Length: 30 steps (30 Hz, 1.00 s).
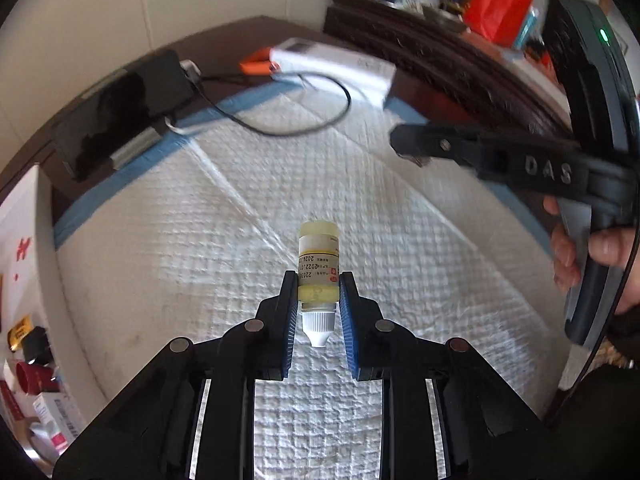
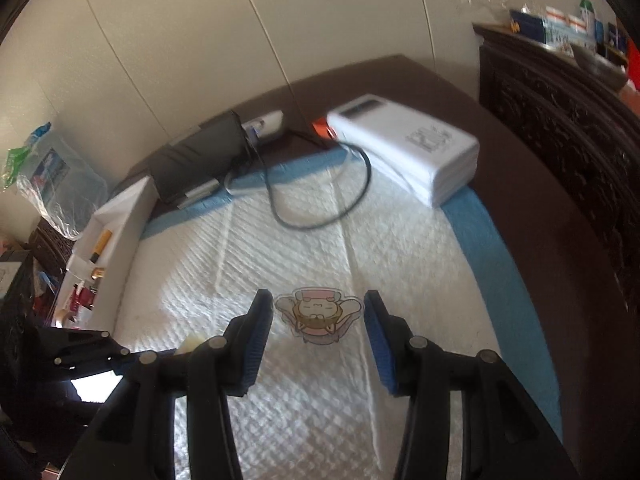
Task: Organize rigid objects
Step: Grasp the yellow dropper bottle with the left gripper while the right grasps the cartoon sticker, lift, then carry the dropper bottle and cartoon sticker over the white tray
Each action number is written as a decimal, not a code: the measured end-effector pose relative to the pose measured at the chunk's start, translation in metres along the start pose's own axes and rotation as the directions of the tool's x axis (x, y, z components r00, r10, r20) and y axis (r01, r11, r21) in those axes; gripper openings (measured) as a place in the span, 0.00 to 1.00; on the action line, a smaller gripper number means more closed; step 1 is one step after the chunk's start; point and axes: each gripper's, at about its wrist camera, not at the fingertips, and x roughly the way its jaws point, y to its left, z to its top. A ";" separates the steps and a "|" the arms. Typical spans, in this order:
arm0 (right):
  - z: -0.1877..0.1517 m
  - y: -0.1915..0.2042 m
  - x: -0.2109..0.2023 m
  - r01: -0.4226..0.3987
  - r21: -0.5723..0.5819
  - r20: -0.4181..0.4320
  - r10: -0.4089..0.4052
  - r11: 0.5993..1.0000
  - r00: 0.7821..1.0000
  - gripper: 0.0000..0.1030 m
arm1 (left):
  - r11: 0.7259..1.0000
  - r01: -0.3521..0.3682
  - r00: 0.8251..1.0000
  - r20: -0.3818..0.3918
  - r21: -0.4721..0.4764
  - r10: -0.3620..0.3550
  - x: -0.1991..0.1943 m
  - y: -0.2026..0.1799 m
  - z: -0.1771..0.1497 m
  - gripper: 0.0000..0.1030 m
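The left claw (image 1: pixel 319 296) is clamped on a small yellowish dropper bottle (image 1: pixel 319 270) at the lower centre of the frame, white cap toward the camera; its label shows digits beginning "2022" and "2203". Upper right, the right claw's black arm reads "DAS". In the right wrist view, the right claw (image 2: pixel 319 322) stands partly open, holding nothing, around a cartoon sticker (image 2: pixel 317 316) lying flat on the white quilted pad (image 2: pixel 280 240). The pad's blue edge borders bare dark desk (image 2: pixel 540 184); a white box (image 2: pixel 404 148) with illegible print sits upper right.
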 end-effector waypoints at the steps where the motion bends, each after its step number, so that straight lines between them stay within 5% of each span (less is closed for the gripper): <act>1: 0.002 0.004 -0.005 -0.004 -0.009 0.014 0.004 1.000 1.000 0.45 | 1.000 -0.012 0.999 0.032 -0.028 0.013 -0.015 0.005 0.002 0.18; 6: 0.022 0.020 -0.051 -0.032 -0.015 0.138 0.034 0.999 0.990 0.45 | 0.987 -0.069 0.979 0.180 -0.148 0.095 -0.087 0.033 0.006 0.19; 10: 0.051 0.036 -0.100 -0.063 -0.032 0.278 0.070 0.997 0.958 0.45 | 0.959 -0.150 0.927 0.302 -0.241 0.221 -0.166 0.062 0.015 0.19; 13: 0.082 0.057 -0.148 -0.105 -0.077 0.408 0.127 0.992 0.904 0.45 | 0.928 -0.196 0.850 0.418 -0.316 0.322 -0.247 0.080 0.017 0.19; 16: 0.109 0.083 -0.201 -0.153 -0.133 0.536 0.201 0.979 0.820 0.45 | 0.897 -0.246 0.730 0.538 -0.368 0.421 -0.332 0.084 0.011 0.19; 17: 0.115 0.096 -0.223 -0.167 -0.164 0.585 0.232 0.972 0.777 0.45 | 0.888 -0.254 0.698 0.563 -0.384 0.443 -0.353 0.084 0.006 0.19; 20: 0.120 0.124 -0.259 -0.183 -0.229 0.663 0.291 0.956 0.690 0.45 | 0.857 -0.284 0.645 0.575 -0.431 0.503 -0.386 0.087 -0.016 0.19; 22: 0.116 0.138 -0.267 -0.221 -0.256 0.674 0.338 0.941 0.657 0.45 | 0.829 -0.311 0.636 0.546 -0.465 0.545 -0.390 0.094 -0.032 0.19; 24: 0.112 0.155 -0.263 -0.273 -0.278 0.655 0.389 0.921 0.648 0.45 | 0.790 -0.343 0.640 0.489 -0.508 0.593 -0.386 0.106 -0.051 0.19; 27: 0.110 0.180 -0.236 -0.315 -0.290 0.605 0.428 0.904 0.672 0.45 | 0.733 -0.388 0.658 0.390 -0.558 0.645 -0.373 0.130 -0.075 0.19; 30: 0.112 0.198 -0.210 -0.355 -0.282 0.539 0.453 0.892 0.710 0.45 | 0.707 -0.398 0.669 0.342 -0.584 0.659 -0.369 0.143 -0.094 0.19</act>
